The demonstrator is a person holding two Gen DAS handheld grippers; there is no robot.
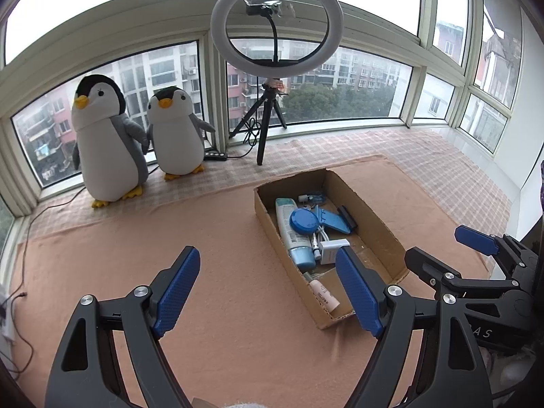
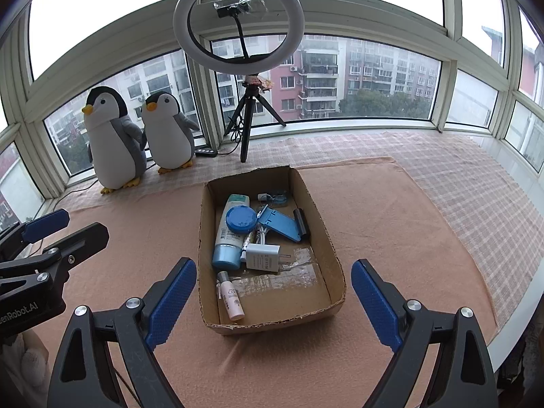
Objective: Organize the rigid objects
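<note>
Cardboard box [image 2: 335, 272] sits mid peach towel [image 2: 391, 210] on window ledge; inside we see tube [image 2: 228, 234], blue round lid [image 2: 241, 219], blue stand [image 2: 282, 224], white charger [image 2: 263, 257], small pink bottle [image 2: 232, 297]. All items already boxed, jumbled toward far end. Right tongs [image 2: 273, 301] spread wide, empty, hovering over near box wall. Left tongs [image 1: 268, 292] spread, empty, beside box. We judge next pick best from above: take charger by flat sides, avoid cable snag. 2 penguins [image 1: 136, 139], ring light [image 1: 276, 23] well behind.
</note>
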